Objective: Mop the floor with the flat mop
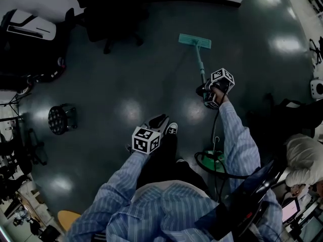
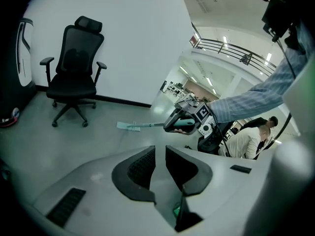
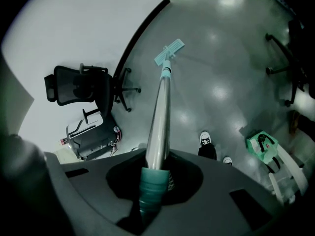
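While in right gripper (image 3: 156, 175), teal-headed flat mop (image 1: 195, 41), seemingly silver-poled.

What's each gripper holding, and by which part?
Right gripper: shut on the flat mop, at the teal grip end of its handle. Left gripper: empty, jaws apart.

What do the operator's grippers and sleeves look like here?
The left gripper and right gripper both have grey shells and black jaws, and each carries a white cube with black square markers. The sleeves are blue-and-white striped shirt fabric.
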Motion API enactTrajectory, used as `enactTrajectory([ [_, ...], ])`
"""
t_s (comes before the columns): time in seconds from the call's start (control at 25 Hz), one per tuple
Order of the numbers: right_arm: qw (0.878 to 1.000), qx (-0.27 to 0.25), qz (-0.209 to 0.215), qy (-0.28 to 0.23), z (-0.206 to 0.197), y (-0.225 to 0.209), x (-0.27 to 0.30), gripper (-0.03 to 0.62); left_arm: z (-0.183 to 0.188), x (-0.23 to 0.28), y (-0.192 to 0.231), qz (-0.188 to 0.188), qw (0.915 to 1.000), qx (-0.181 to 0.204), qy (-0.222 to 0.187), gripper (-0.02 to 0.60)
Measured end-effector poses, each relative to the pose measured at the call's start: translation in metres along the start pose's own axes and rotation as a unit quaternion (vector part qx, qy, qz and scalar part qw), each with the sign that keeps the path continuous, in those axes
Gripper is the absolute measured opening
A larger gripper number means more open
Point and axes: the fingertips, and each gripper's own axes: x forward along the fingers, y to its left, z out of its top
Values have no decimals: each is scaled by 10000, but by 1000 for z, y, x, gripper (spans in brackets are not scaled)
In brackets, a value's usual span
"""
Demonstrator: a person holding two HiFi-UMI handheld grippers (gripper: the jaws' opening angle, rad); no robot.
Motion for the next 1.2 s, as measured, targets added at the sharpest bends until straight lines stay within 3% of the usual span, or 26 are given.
enactTrajectory([
  [0.32,9998,160,79,48,-69,-39,0,40,-4,-11,-12,-42,9995,327,-19,69],
  [0.6,9996,217,123,133,-173,-96,3,40,-22,-32,-58,-71,9985,475,-271,69],
  [0.88,9975,383,547,251,-295,-155,6,41,-79,-71,-112,-37,9986,386,-369,69],
  [1.2,9967,403,636,314,-411,-233,9,41,-141,-99,-172,-122,9967,639,-481,69],
])
